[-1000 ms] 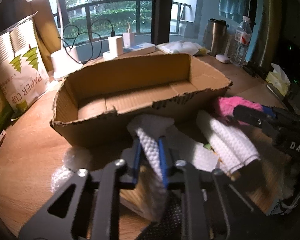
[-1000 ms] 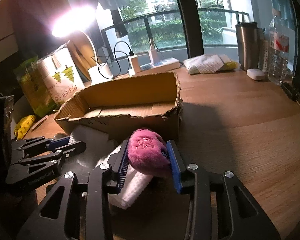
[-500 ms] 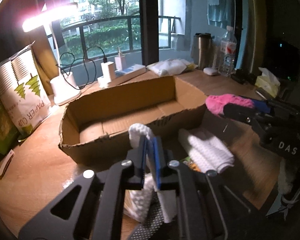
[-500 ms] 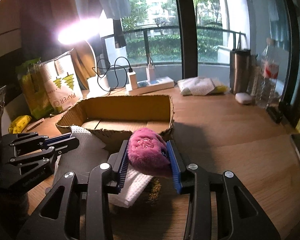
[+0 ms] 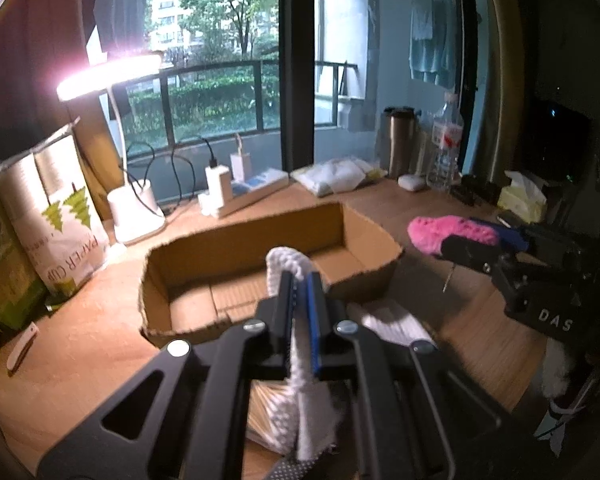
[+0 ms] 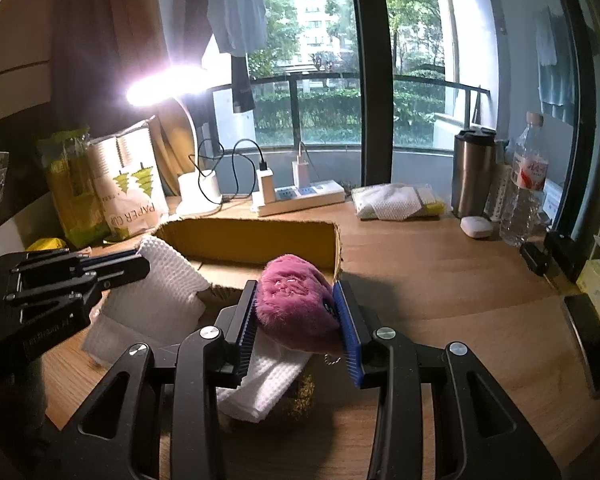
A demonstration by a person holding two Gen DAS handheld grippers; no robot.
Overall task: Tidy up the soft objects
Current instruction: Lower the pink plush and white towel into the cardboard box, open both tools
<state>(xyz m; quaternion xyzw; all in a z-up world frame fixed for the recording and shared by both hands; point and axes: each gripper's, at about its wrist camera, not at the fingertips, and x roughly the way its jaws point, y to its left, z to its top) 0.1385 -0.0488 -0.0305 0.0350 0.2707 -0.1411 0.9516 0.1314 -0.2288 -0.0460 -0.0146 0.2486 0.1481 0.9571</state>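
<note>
While clamped tight by the left gripper (image 5: pixel 302 280) above the cardboard box (image 5: pixel 172 280), white knitted cloth (image 5: pixel 288 258) hangs partly hidden behind the fingers; pink plush (image 6: pixel 296 304) squeezed in the right gripper (image 6: pixel 300 320), underside unseen, over a folded white cloth (image 6: pixel 268 384).

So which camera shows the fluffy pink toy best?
The right wrist view. There the pink toy sits close and big between the right gripper pads, fur and top showing clearly. The left wrist view shows it only small and side-on at the right, partly hidden by that gripper.
</note>
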